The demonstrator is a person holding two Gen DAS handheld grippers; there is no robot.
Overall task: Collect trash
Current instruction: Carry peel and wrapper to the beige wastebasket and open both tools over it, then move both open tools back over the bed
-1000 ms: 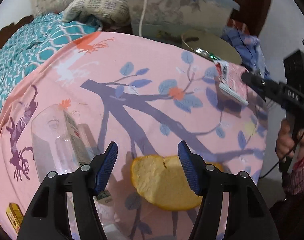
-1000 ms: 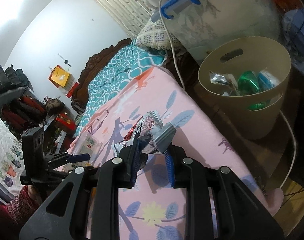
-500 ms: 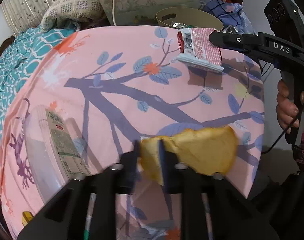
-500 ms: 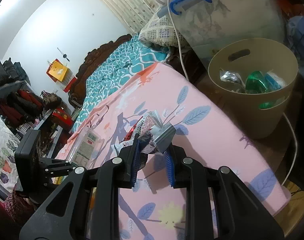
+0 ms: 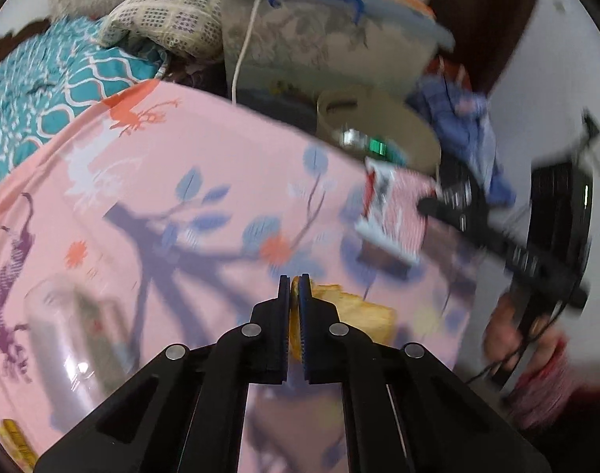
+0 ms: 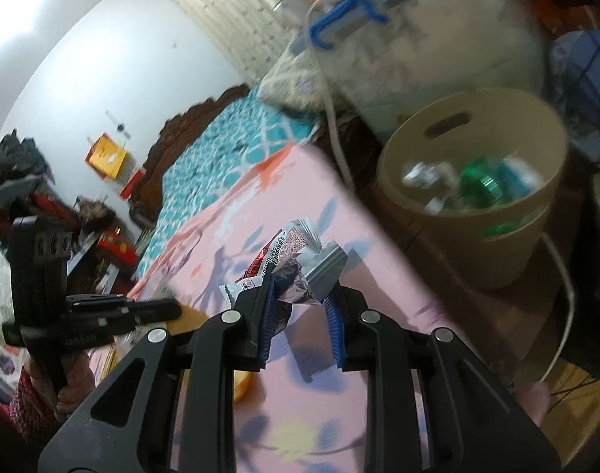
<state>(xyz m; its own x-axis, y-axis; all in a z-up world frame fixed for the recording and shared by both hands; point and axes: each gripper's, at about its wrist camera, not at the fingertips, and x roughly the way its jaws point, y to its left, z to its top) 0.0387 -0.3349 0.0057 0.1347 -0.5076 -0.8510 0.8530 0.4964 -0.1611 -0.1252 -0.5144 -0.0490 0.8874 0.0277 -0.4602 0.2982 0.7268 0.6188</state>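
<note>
Both claws are loaded: the left gripper (image 5: 294, 282) has just clamped its jaws onto the near edge of the orange peel (image 5: 353, 309) above the pink sheet (image 5: 205, 149), and the right gripper (image 6: 301, 295) is clenched on a crumpled snack wrapper (image 6: 296, 252) — so carry each over the beige wastebasket (image 6: 509, 244) past the bed's far right corner and let go only above its rim, wrapper first, since that hand is nearer. Motion blur smears the left view, the peel is mostly hidden behind the fingers, and the clear plastic container (image 5: 59, 331) at near left is probably more trash, though its label is unreadable.
</note>
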